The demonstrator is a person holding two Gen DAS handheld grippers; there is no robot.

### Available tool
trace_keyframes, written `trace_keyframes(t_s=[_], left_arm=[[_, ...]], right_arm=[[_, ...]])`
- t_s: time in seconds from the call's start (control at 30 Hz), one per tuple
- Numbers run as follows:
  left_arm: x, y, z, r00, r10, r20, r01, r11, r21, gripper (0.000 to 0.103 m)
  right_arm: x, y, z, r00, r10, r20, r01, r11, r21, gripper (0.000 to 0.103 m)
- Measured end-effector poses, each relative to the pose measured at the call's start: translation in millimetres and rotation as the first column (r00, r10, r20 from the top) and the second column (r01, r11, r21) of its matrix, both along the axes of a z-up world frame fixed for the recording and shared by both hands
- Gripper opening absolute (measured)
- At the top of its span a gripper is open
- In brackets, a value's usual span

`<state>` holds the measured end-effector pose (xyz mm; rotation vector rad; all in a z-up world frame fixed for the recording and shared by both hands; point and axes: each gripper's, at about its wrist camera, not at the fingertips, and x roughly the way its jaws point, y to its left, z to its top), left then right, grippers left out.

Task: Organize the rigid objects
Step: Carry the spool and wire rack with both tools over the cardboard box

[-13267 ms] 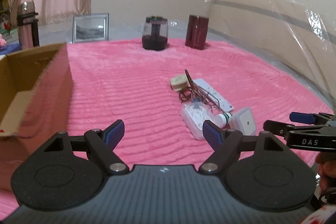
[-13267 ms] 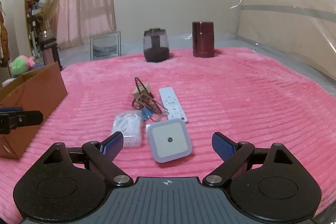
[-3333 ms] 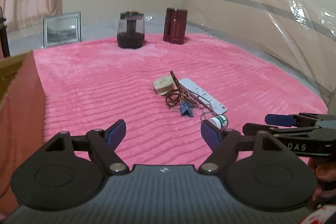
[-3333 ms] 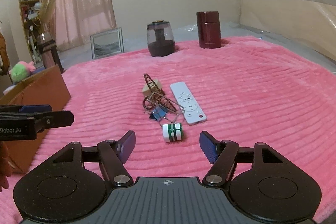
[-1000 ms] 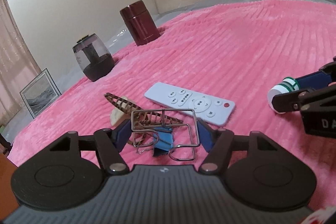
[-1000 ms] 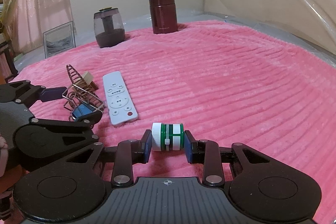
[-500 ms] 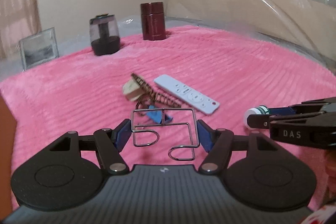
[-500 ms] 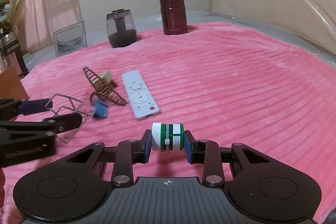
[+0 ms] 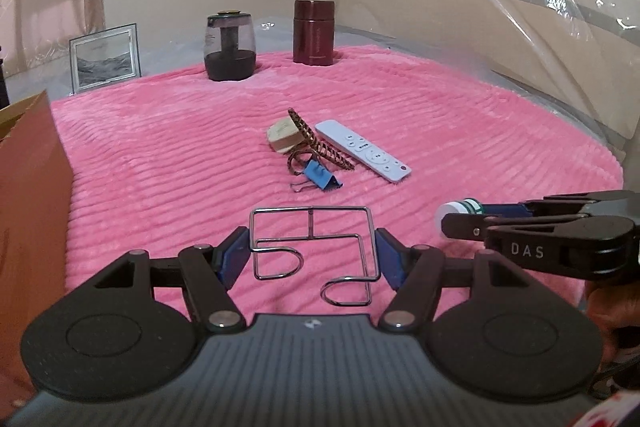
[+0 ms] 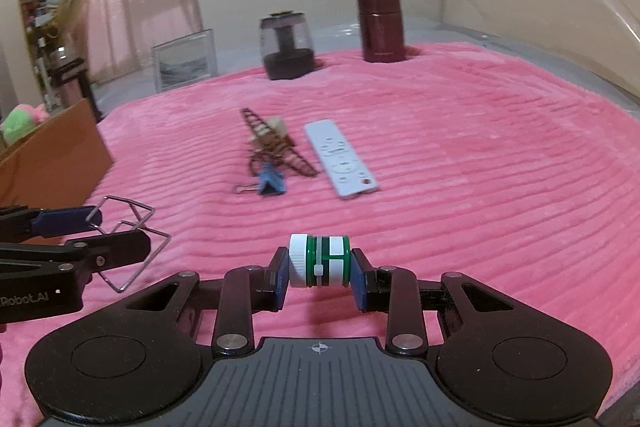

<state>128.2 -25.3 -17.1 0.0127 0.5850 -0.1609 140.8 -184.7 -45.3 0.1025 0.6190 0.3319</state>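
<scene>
My left gripper [image 9: 311,259] is shut on a bent wire holder [image 9: 312,251], held above the pink blanket [image 9: 160,147]. The right gripper [image 10: 320,277] is shut on a small green-and-white bottle [image 10: 320,261] lying sideways between its pads. In the left wrist view the right gripper [image 9: 460,217] comes in from the right with the bottle's white cap [image 9: 452,209] showing. The right wrist view has the left gripper [image 10: 120,227] and wire holder [image 10: 132,223] at its left edge. Mid-blanket lie a white remote [image 9: 362,150], a brown hair claw [image 9: 316,143], a tan block [image 9: 282,135] and a blue binder clip [image 9: 320,177].
A cardboard box [image 9: 28,195] stands at the blanket's left edge. At the back are a dark jar [image 9: 230,47], a maroon canister [image 9: 314,33] and a framed picture [image 9: 106,57]. Clear plastic sheeting [image 9: 520,39] rises on the right.
Both grippers have risen and pulled back from the pile, each still gripping its object. The left gripper has rolled level and swung left, so the box edge is in its view.
</scene>
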Motion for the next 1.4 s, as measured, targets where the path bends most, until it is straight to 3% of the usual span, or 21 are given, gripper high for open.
trace_keyframes(t_s=[0.6, 0.87, 1.4], left_arm=[[-97, 63, 68, 0.998, 0.035, 0.059, -0.033, 0.999, -0.021, 0.063], [-131, 102, 88, 0.994, 0.080, 0.076, -0.077, 0.996, -0.041, 0.063], [-183, 174, 100, 0.976, 0.202, 0.082, -0.199, 0.979, -0.043, 0.063]], right_arm=[[-68, 70, 62, 0.977, 0.193, 0.092, -0.189, 0.981, -0.052, 0.028], [-84, 114, 83, 0.945, 0.302, 0.126, -0.292, 0.952, -0.090, 0.028], [-105, 204, 92, 0.862, 0.485, 0.145, -0.469, 0.873, -0.133, 0.028]])
